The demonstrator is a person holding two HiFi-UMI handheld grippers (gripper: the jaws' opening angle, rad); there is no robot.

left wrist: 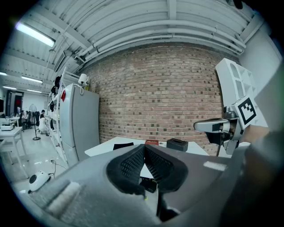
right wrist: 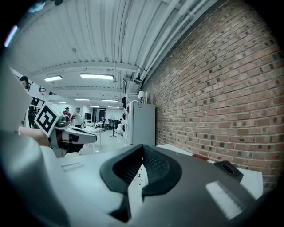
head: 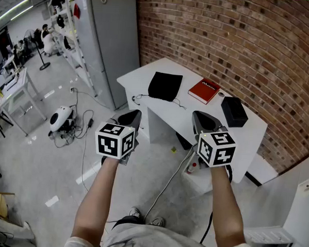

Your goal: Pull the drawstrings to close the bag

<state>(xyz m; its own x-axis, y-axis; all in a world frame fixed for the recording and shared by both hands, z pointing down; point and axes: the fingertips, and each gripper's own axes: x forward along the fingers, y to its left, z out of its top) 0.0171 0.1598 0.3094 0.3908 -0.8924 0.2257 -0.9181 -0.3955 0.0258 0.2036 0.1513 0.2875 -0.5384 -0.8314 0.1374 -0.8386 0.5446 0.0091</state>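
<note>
We hold the left tongs (head: 134, 114) and right tongs (head: 198, 116) out before us, well short of the counter (head: 141, 79), each pinched together with nothing between. Open floor (head: 142, 166) lies up to the counter's near edge, with cables (head: 84, 137) at 10 o'clock. The black bag (head: 165, 86) lies flat at 12 o'clock near the counter's left corner. It is almost square, so we read no long axis. Its drawstrings (head: 139, 98) trail from both near corners towards us. A red book (head: 204, 90) sits at 1 o'clock and a black box (head: 233, 110) at 2, with the brick wall (head: 236, 42) behind.

Bag (head: 165, 86) left on table (head: 140, 79), book (head: 204, 90) middle, box (head: 233, 111) right (all apart).
</note>
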